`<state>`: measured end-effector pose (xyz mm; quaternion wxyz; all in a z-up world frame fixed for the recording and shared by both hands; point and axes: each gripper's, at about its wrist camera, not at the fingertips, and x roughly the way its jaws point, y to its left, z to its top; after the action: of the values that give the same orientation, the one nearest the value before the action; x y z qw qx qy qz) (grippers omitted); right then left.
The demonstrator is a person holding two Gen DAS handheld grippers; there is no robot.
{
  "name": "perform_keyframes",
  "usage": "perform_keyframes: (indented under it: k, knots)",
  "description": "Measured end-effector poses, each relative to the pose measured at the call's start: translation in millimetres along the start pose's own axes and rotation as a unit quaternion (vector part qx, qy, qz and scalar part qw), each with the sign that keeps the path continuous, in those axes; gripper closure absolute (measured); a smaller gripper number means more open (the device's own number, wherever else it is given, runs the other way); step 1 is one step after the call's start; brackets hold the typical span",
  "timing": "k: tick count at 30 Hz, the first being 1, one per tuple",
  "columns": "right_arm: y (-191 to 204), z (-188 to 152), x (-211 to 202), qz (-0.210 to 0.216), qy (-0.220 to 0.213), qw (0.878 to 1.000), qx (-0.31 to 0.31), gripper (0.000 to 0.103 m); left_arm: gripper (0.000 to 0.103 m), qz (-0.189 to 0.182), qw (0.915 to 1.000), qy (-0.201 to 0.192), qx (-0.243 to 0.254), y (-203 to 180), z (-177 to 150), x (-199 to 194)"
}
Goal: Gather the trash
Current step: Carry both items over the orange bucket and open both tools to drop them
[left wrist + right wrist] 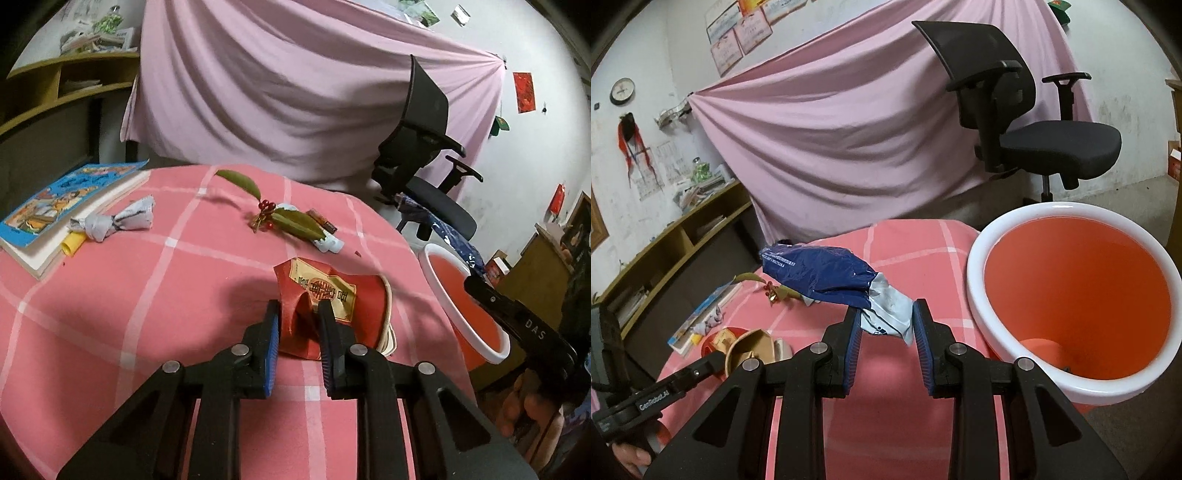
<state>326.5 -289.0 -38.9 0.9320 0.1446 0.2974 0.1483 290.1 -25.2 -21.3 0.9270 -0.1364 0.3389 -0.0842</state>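
Trash lay scattered across the pink checked tablecloth (129, 295), running left to right in the left wrist view: a twisted wad of newspaper (114, 221) against a picture book (70, 206), a yellow piece (72, 244) half tucked beneath the wad and hard to identify, a sprig of leaves with red berries (280, 214) partly covering a small white tube (330, 243), and a crushed red paper cup (325, 306) lying on its side near the table's right edge. The left gripper (297, 325), angled downward, had its jaws drawn close with a fold of the cup's crumpled wall pinched between the blue pads; the cup's rim was half hidden behind the right finger. Beyond the edge stood the orange bin with a white rim (1052, 221), its base cut off in both views and one small dark scrap barely discernible inside. In the right wrist view the right gripper (886, 325), also tilted downward just left of the bin, clamped the pale crumpled end of a blue plastic wrapper (820, 273), whose printed text was too small to read. The wrapper hid part of the leaf sprig behind it. A bare hand (631, 458) on the left gripper's handle was cropped at the lower left corner. An office chair (1034, 122) stood before the draped pink sheet (831, 140).
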Motion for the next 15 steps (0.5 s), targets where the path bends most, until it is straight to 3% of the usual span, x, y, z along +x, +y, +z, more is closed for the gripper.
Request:
perform_keyframes:
  k: [5,9,15]
  knots:
    - [-3,0,-10,-0.006,-0.026,1.0,0.007,0.077,0.088,0.003,0.9979,-0.064,0.0,-6,1,-20]
    - [-7,-4,-29,-0.001,-0.075,0.997,0.019,0.077,0.088,0.0,0.9922,-0.122,0.026,-32,5,-34]
    - [-22,0,-58,-0.027,-0.149,0.988,0.028,0.077,0.088,-0.025,0.9861,-0.147,0.074,-84,12,-32]
